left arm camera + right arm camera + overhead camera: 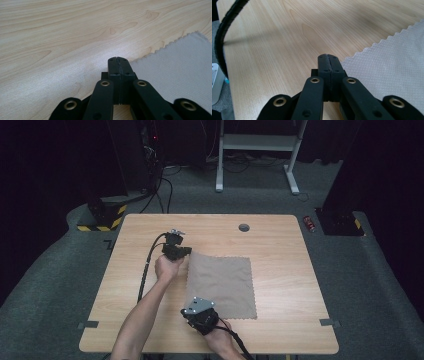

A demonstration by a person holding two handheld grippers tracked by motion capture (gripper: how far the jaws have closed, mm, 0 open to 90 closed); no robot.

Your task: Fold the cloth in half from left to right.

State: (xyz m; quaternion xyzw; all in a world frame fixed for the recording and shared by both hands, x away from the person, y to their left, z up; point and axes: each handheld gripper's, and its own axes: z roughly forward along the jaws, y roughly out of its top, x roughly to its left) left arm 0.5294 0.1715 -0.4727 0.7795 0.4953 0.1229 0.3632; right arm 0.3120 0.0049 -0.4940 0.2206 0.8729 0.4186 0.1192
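I see cloth [180, 72] cut by right edge | red object [309, 223] on floor too small to identify

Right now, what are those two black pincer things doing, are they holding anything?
Left gripper: shut, empty, at the grey-brown square cloth's edge.
Right gripper: shut, empty, beside the cloth.

Left gripper [176, 251]: black body, ribbed black cable leaving toward 7 o'clock.
Right gripper [200, 316]: black, grey three-cornered plate on top, cable trailing toward 5 o'clock.
Jaws: matte black linkage bars with brass-ringed pivot holes.
Forearms: bare, no sleeves visible.
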